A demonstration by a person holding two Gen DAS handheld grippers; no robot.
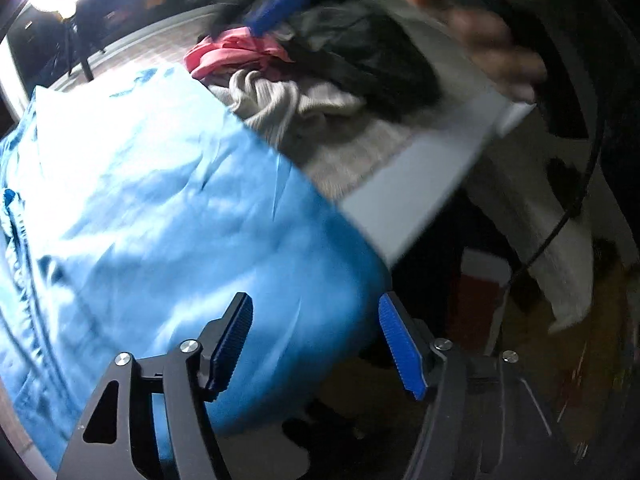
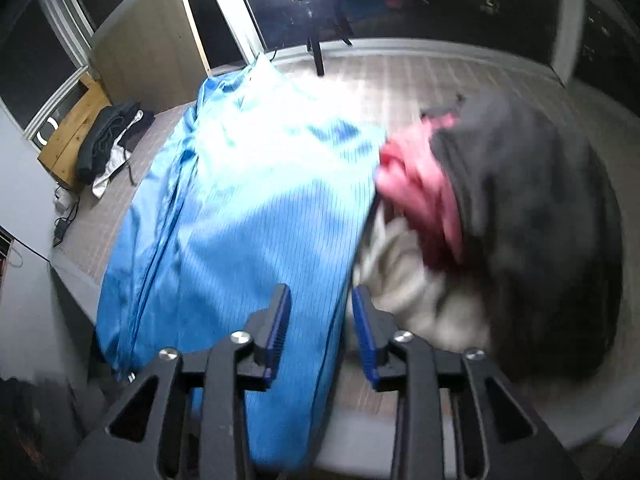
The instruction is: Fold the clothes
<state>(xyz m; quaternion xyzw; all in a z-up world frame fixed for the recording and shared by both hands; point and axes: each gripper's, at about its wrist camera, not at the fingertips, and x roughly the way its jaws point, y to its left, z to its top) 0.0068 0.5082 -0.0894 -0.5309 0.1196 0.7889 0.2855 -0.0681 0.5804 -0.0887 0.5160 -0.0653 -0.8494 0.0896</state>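
Both tools gape over blue garment (image 2: 240, 220) at table edge (image 1: 420, 172).

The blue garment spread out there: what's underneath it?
The blue garment lies on a table with a pale gridded top, bare around its edges. Whatever sits directly beneath the cloth is covered, so I cannot tell.

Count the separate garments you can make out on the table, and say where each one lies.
4, perhaps more hidden in the heap. Blue garment is spread flat on the table; pink garment, dark grey garment and cream knit are piled beside it, overlapping.
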